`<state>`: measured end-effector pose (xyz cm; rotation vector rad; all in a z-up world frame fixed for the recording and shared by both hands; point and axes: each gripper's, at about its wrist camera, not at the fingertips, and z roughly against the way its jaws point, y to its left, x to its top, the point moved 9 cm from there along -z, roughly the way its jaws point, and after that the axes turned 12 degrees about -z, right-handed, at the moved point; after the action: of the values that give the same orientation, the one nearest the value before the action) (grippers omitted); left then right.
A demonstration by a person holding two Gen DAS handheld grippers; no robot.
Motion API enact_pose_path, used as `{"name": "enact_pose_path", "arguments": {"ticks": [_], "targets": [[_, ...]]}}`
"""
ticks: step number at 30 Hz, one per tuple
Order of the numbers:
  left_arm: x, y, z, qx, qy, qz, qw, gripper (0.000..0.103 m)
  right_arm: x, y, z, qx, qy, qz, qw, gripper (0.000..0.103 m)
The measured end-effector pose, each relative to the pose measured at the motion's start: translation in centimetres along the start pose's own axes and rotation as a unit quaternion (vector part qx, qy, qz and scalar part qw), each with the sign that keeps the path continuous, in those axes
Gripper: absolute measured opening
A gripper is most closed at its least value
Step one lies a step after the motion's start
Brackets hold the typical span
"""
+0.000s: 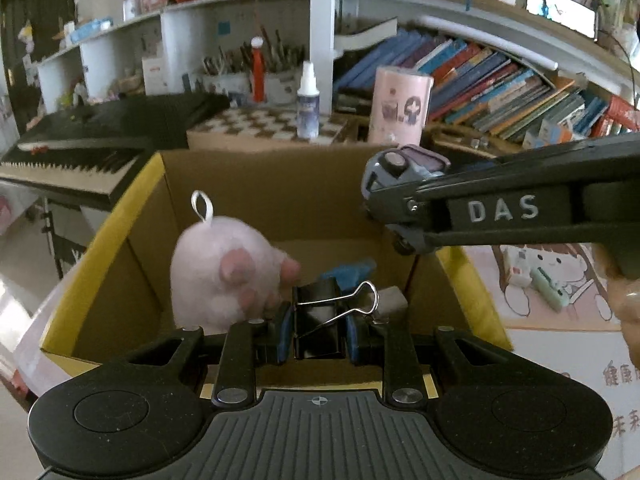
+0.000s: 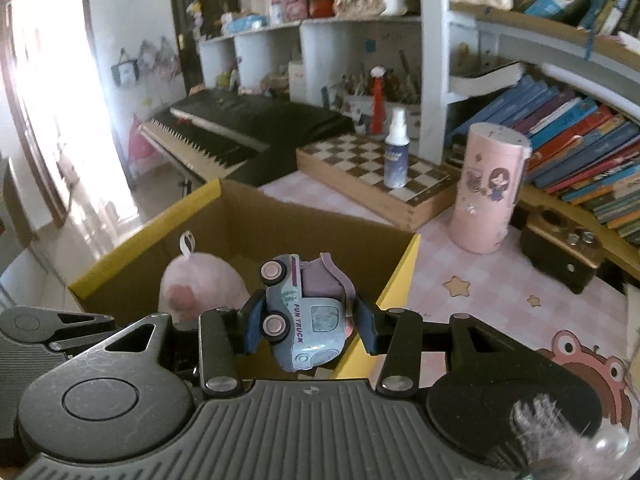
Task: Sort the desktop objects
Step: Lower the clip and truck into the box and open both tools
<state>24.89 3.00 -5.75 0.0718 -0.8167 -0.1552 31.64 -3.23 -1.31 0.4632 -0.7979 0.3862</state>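
Observation:
An open cardboard box (image 1: 264,184) with yellow rims stands on the desk; it also shows in the right wrist view (image 2: 280,216). Inside lie a pink plush paw (image 1: 224,272), also visible in the right wrist view (image 2: 200,284), a blue item (image 1: 352,270) and a small grey block (image 1: 394,300). My left gripper (image 1: 318,330) is shut on a black binder clip (image 1: 320,320) above the box's near edge. My right gripper (image 2: 306,322) is shut on a blue-grey toy truck (image 2: 308,320), tilted on its side, over the box's right rim; the truck also shows in the left wrist view (image 1: 396,184).
A pink cylinder (image 2: 486,188), a chessboard (image 2: 372,176) with a spray bottle (image 2: 396,152) on it, and a keyboard piano (image 2: 240,124) stand behind the box. Bookshelves (image 2: 580,128) fill the right. The pink desk mat (image 2: 480,292) lies to the right of the box.

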Motion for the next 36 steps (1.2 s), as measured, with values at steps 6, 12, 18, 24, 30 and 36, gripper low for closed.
{"name": "enact_pose_path", "arguments": {"ticks": [6, 12, 18, 24, 30, 36], "targets": [[-0.1, 0.1, -0.9, -0.002, 0.017, 0.005, 0.9998, 0.025, -0.6, 0.5, -2.3, 0.013, 0.032, 0.036, 0.999, 0.043], [0.0, -0.1, -1.5, 0.005, 0.021, 0.005, 0.9997, 0.028, -1.1, 1.0, -4.3, 0.019, 0.056, 0.085, 0.995, 0.043], [0.2, -0.3, -1.6, 0.015, 0.020, 0.006, 0.9997, 0.063, -1.7, 1.7, -6.1, 0.028, 0.091, 0.125, 0.988, 0.044], [0.2, -0.6, -1.5, 0.020, 0.017, 0.008, 0.9996, 0.074, -2.1, 2.0, -7.0, 0.024, 0.103, 0.160, 0.981, 0.044], [0.4, -0.7, -1.2, 0.028, 0.014, 0.006, 0.9995, 0.078, -1.8, 1.8, -6.6, 0.028, 0.100, 0.148, 0.983, 0.047], [0.5, -0.9, 0.0, 0.037, -0.003, 0.003, 0.9993, 0.082, -0.6, 1.2, -4.7, 0.023, 0.064, 0.117, 0.991, 0.052]]}}
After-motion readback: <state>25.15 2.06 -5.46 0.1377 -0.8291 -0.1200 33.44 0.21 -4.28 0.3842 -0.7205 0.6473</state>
